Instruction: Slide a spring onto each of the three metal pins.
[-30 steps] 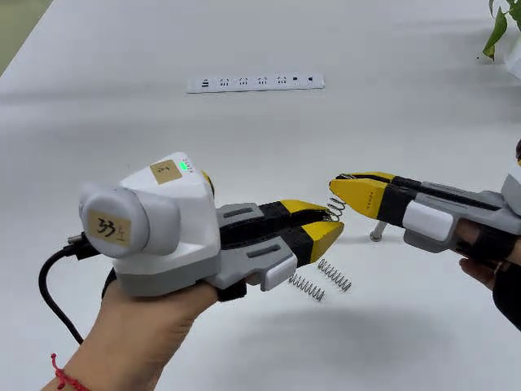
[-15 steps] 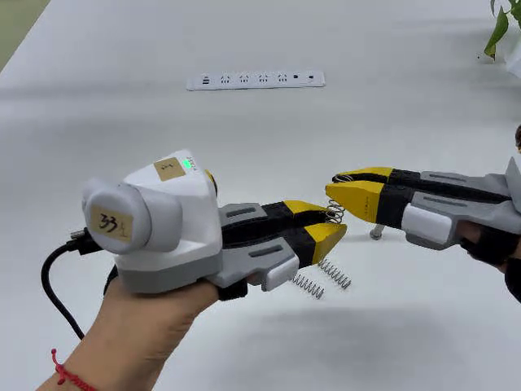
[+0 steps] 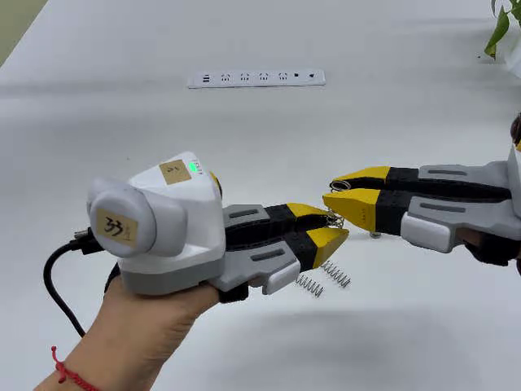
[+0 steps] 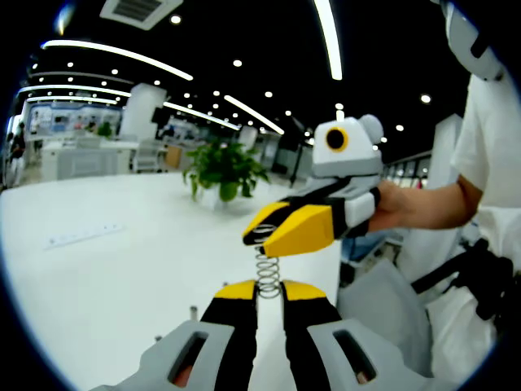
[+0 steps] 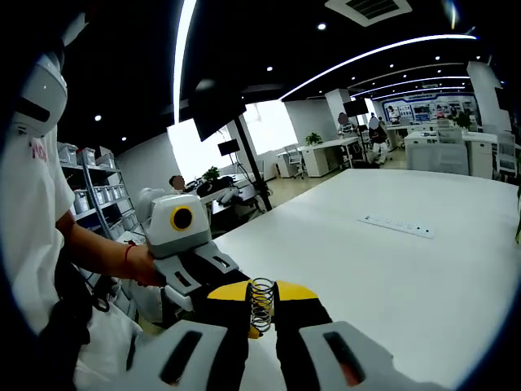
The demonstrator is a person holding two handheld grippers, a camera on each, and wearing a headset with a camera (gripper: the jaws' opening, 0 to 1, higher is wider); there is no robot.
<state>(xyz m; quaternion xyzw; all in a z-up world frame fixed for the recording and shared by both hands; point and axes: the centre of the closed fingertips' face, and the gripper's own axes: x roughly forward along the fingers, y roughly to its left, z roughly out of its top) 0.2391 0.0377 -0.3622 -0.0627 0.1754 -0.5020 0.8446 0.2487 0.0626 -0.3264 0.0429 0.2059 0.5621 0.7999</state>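
**The two grippers meet at one spring**

The right gripper (image 3: 330, 190) has moved in closer than it was a moment ago. Its yellow tips now sit right next to the tips of the left gripper (image 3: 332, 224). Before, there was a small gap between them, and more of the little spring (image 3: 334, 218) could be seen.

The spring is up in the air, not on the table (image 3: 244, 163). In the left gripper view it sticks out from between the left jaws, which are pinched on its end. Its other end reaches the right gripper. In the right gripper view the right jaws sit tight on both sides of the same spring (image 5: 260, 305), so they look pinched on it too.

I think the spring is being passed from one gripper to the other, or turned to get a better hold.

Two loose springs (image 3: 308, 284) lie on the table under the grippers. One metal pin (image 3: 374, 235) peeks out just below the right gripper. It looks bare, so the sliding part seems yet to come.
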